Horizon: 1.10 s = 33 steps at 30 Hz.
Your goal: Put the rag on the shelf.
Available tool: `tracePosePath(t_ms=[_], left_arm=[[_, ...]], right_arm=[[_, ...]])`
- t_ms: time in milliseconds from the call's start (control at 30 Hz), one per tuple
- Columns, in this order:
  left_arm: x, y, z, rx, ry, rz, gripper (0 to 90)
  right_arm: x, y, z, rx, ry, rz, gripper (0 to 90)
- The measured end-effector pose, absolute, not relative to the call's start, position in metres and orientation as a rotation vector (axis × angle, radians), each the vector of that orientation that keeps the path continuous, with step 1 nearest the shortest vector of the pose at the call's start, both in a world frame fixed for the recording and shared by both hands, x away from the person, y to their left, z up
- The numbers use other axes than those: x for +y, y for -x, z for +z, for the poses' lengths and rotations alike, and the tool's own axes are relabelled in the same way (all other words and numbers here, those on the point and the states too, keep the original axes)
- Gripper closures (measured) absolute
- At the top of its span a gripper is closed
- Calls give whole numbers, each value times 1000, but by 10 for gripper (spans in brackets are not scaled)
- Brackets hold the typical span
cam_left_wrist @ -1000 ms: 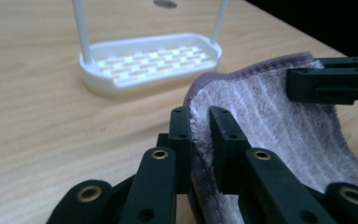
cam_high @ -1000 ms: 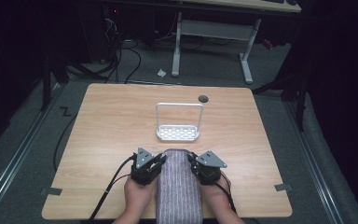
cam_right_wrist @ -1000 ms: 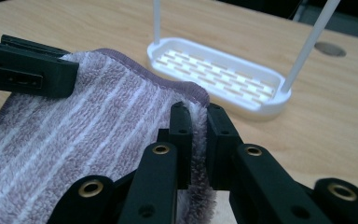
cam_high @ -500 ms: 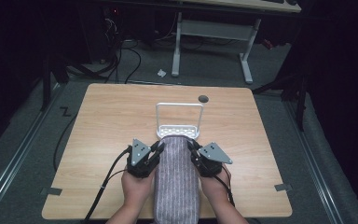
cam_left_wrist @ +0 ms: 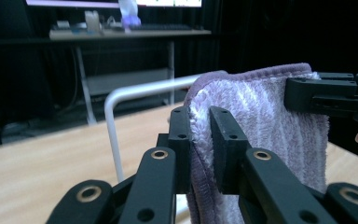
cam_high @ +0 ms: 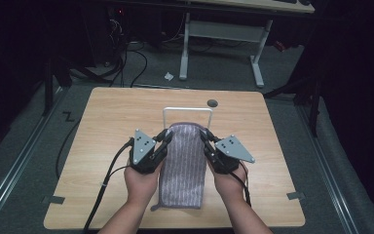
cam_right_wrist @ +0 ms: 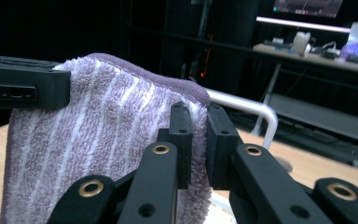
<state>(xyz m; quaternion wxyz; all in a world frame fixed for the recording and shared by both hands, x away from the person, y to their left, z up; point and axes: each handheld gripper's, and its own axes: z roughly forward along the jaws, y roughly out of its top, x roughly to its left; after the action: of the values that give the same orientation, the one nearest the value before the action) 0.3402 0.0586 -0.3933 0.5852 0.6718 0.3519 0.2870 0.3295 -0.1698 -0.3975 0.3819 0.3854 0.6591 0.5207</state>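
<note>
Here a person at a wooden table [cam_high: 107, 126] holds a two-jaw gripper in each hand, and between them hangs a purple striped towel [cam_high: 185, 165]. The left gripper [cam_high: 164, 139] pinches the towel's top left corner, and the right gripper [cam_high: 203, 138] pinches the top right corner; in each gripper view the black jaws are closed onto the terry cloth. The towel's top edge is stretched between the two grippers, and the rest drapes down toward the person, its lower end resting near the table's front edge.

Compared with a second ago, both hands have risen, and the towel has come up with them. Earlier its top edge sat lower and closer to the person, with the white wire rack [cam_high: 187, 111] in full sight beyond it. Now the towel's top edge stands just in front of the rack's upper bar and hides its lower part. The rack itself has not moved, nor has the small dark disc [cam_high: 212, 103] beyond it.
</note>
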Motion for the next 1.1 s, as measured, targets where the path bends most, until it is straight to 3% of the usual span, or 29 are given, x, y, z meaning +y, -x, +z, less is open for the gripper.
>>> tracePosePath(t_ms=[600,1100], left_arm=[[56,-371,-337,716,-1542,767,799],[46,-426,-322,700,-1563,787,800]], right_arm=[[-174,-351,-336,1596,-921,1370,836],[-183,-402,-311,1566,-960,1357,843]])
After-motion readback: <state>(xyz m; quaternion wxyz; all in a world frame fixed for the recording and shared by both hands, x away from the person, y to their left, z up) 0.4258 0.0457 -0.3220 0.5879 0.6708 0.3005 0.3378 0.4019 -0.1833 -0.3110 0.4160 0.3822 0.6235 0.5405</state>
